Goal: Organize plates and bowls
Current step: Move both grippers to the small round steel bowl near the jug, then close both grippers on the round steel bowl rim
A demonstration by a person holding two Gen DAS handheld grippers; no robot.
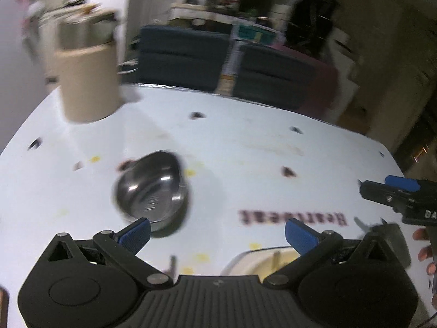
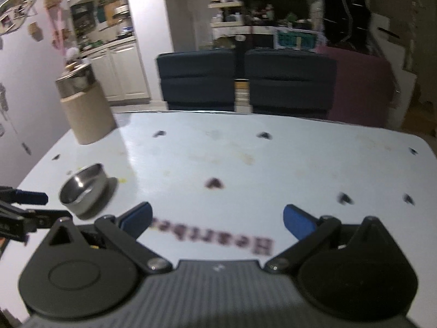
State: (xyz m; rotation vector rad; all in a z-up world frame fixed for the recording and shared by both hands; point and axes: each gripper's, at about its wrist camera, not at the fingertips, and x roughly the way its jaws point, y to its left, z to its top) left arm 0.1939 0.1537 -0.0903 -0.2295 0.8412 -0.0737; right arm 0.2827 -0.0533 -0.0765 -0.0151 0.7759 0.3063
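Observation:
A small steel bowl (image 1: 150, 187) stands upright on the white table (image 1: 245, 147), just beyond the left pad of my left gripper (image 1: 217, 232). That gripper is open with nothing between its blue pads. In the right wrist view the same steel bowl (image 2: 82, 188) sits at the left, and my right gripper (image 2: 217, 218) is wide open and holds nothing. A pale rim of a plate or bowl (image 1: 262, 259) shows under the left gripper, mostly hidden. The right gripper's tip (image 1: 393, 191) reaches in at the right edge of the left wrist view.
A beige cylinder (image 2: 87, 114) with a steel pot on top stands at the table's far left corner. Two dark chairs (image 2: 245, 79) line the far edge. The table (image 2: 273, 158) bears small dark heart marks and a printed word. Fingers of a hand (image 1: 423, 246) show at the right.

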